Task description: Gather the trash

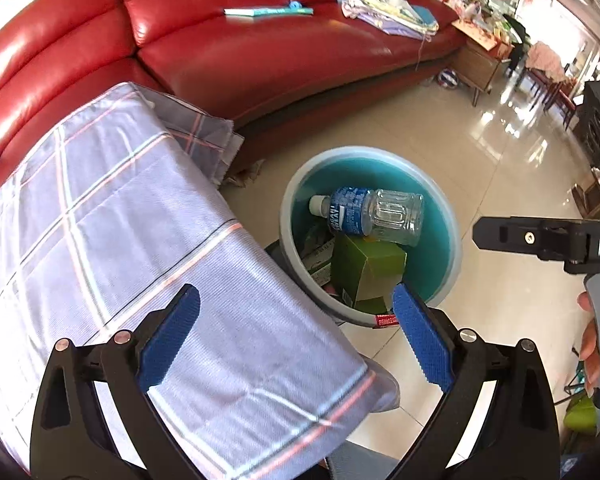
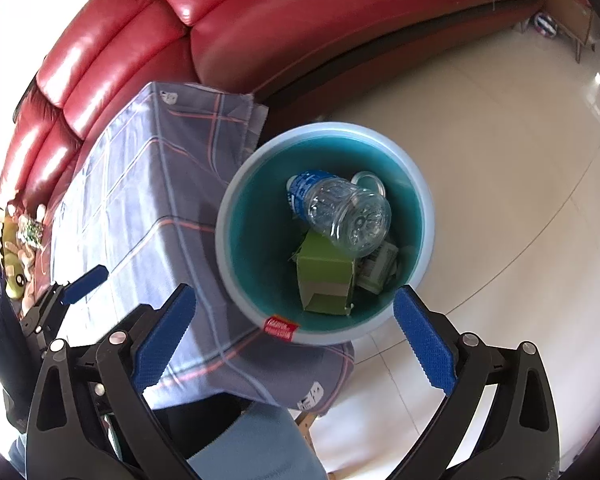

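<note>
The bin (image 2: 422, 216) stands on the floor just beside the cloth-covered table (image 2: 148, 200), in front of the red sofa (image 2: 300, 32). Inside it a clear plastic bottle (image 2: 340, 208) lies on its side on top of a green box (image 2: 324, 276), with a crumpled wrapper (image 2: 380, 270) next to the box. The right gripper (image 2: 294, 340) hangs above the bin's near rim, its fingers spread wide and holding nothing. The left gripper (image 1: 296, 344) is above the table edge beside the bin, also spread and empty.
</note>
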The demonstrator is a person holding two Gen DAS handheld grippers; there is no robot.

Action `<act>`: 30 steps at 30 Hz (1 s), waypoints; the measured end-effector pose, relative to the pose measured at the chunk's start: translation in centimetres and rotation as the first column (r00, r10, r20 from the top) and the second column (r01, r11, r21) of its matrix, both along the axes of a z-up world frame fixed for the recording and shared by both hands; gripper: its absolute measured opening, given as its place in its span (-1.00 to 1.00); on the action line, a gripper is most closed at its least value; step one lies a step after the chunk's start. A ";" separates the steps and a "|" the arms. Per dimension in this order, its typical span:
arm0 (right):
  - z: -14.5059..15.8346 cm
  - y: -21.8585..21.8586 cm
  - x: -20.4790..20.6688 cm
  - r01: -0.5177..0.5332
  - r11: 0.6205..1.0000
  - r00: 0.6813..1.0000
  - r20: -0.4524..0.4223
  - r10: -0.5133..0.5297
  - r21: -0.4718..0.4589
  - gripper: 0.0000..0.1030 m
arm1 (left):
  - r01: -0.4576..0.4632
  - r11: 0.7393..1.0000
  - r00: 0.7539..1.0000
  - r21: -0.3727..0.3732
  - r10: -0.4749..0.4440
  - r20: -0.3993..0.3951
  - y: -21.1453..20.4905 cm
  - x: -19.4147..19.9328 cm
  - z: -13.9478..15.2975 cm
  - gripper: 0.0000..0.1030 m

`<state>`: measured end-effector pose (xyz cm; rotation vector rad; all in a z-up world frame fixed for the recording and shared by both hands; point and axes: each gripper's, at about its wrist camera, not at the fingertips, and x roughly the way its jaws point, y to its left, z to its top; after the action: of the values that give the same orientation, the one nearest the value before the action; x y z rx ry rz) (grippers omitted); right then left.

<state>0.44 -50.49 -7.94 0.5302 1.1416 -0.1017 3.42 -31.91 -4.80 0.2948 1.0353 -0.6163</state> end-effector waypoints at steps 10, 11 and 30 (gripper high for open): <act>3.1 3.9 -4.1 -0.087 0.969 0.994 0.046 0.101 -0.231 0.92 | -0.049 0.999 0.997 0.003 0.049 0.062 2.7 -3.7 2.6 0.81; 3.3 4.4 -4.5 -0.094 0.963 0.993 0.050 0.110 -0.252 0.92 | -0.053 0.999 0.996 0.008 0.053 0.067 2.8 -3.9 2.7 0.81; 3.7 9.2 -8.6 -0.167 0.891 0.982 0.013 0.190 -0.423 0.92 | -0.172 0.985 0.984 0.014 0.171 0.057 8.2 -6.9 1.7 0.81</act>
<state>-8.19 -41.28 -4.21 0.0416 1.0710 -0.1685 -3.44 -23.76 -3.08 0.2355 1.0016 -0.4404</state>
